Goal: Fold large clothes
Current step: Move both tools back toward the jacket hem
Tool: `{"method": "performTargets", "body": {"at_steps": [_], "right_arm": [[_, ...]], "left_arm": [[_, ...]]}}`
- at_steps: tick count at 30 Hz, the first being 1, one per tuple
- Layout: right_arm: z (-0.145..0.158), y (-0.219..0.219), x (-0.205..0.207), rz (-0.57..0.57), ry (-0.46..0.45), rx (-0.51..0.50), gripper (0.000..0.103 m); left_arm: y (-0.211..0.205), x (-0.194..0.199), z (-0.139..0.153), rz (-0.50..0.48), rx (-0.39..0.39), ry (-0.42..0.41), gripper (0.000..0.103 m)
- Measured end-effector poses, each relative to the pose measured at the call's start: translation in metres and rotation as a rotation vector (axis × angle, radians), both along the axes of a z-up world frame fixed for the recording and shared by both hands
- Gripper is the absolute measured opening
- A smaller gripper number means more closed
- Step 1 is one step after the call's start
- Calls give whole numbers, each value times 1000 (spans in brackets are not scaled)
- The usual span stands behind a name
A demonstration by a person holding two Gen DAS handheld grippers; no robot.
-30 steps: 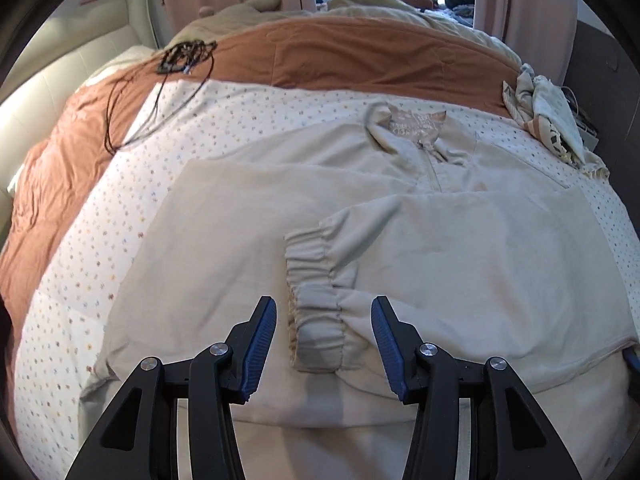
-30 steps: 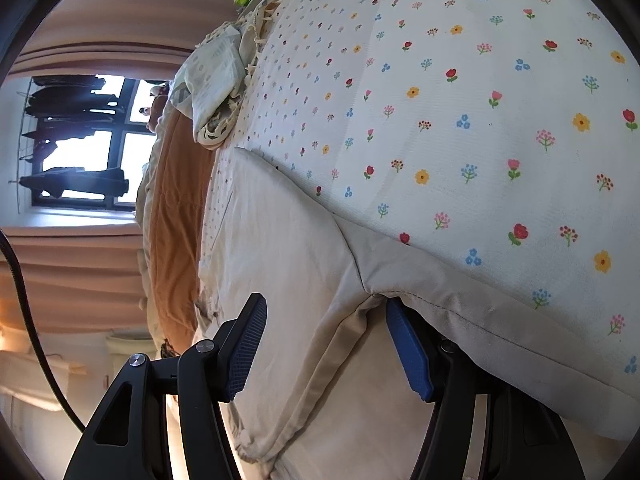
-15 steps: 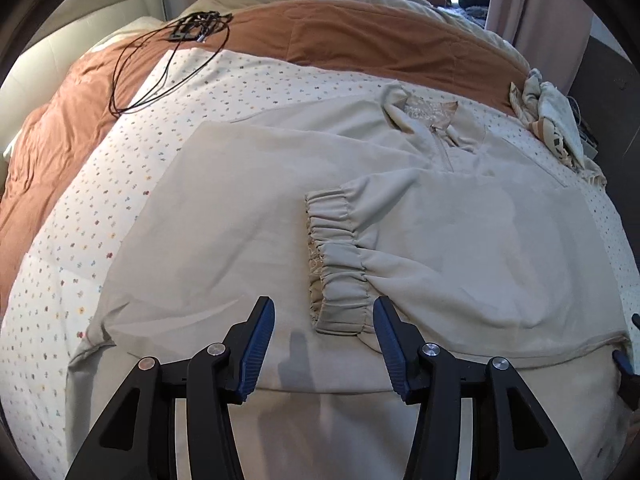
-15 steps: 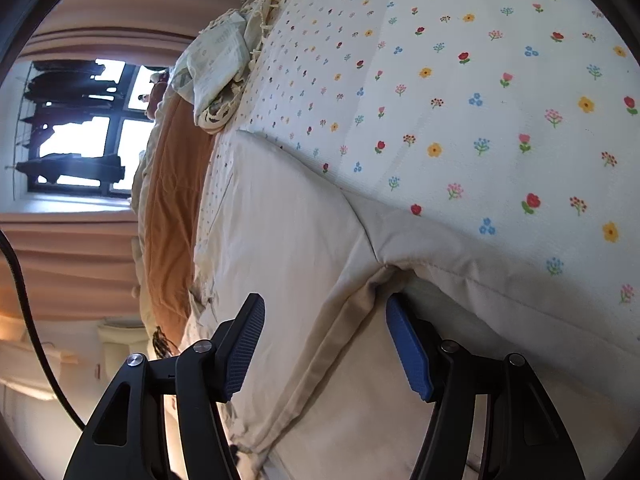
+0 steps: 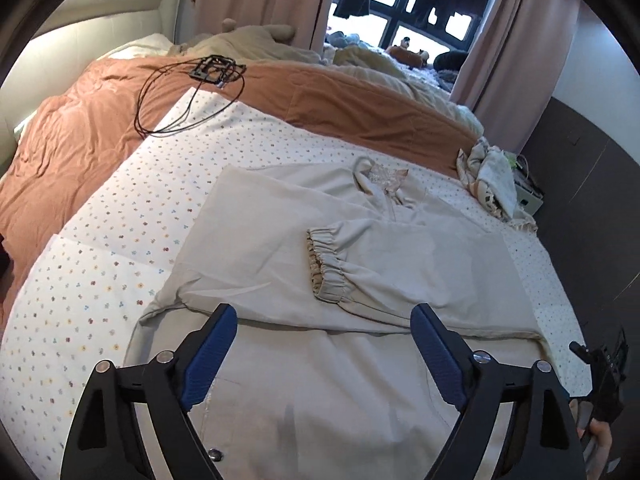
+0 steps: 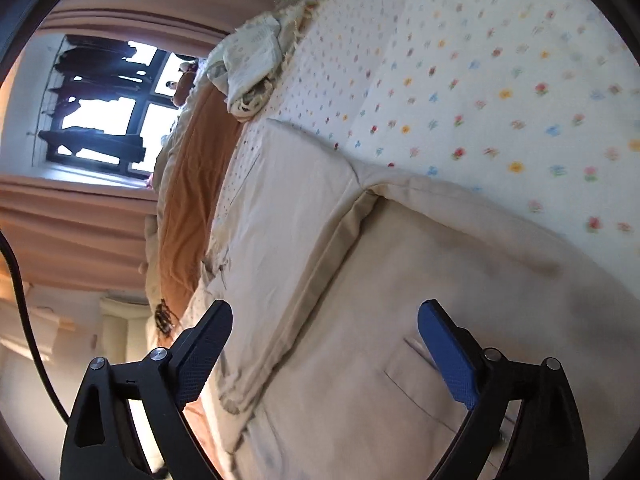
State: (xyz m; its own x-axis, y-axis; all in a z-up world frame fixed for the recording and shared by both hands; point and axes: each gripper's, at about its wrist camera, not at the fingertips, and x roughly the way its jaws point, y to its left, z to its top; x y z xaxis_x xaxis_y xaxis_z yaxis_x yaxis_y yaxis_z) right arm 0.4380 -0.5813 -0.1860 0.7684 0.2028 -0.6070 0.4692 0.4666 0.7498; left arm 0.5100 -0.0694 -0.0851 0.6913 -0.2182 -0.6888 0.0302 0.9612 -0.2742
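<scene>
Left wrist view: the beige garment point(image 5: 360, 264) lies flat on the bed point(image 5: 100, 264), collar at the far end, hem end toward the camera. One sleeve is folded across the chest; its elastic cuff point(image 5: 326, 268) rests on the garment body, ahead of the left gripper point(image 5: 323, 344) and slightly to the right of centre. The left gripper's jaws have just been opening and stand wide, with nothing between the pads; it hangs clear above the lower part of the garment. The garment's long axis runs straight away from this gripper, toward the collar.

Right wrist view: the camera is rolled sideways. The right gripper point(image 6: 325, 348) sits over the garment's side, near the folded sleeve edge point(image 6: 320, 264). Its jaws have just been opening and hold nothing. The fold edge runs forward between the jaws.

Judgement: both grippers are about equally near the hem end, so the next fold likely lifts the hem toward the collar.
</scene>
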Motion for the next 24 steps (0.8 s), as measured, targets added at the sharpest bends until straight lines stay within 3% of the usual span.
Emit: {"method": "performTargets", "body": {"at_steps": [3, 10, 24], "right_arm": [[16, 13, -27, 24, -23, -61, 100], [34, 30, -87, 60, -11, -158, 100], [82, 30, -183, 63, -75, -295, 100]], "left_arm": [[16, -25, 14, 8, -40, -36, 101], [38, -77, 28, 7, -54, -69, 101], [85, -184, 33, 60, -141, -121, 102]]}}
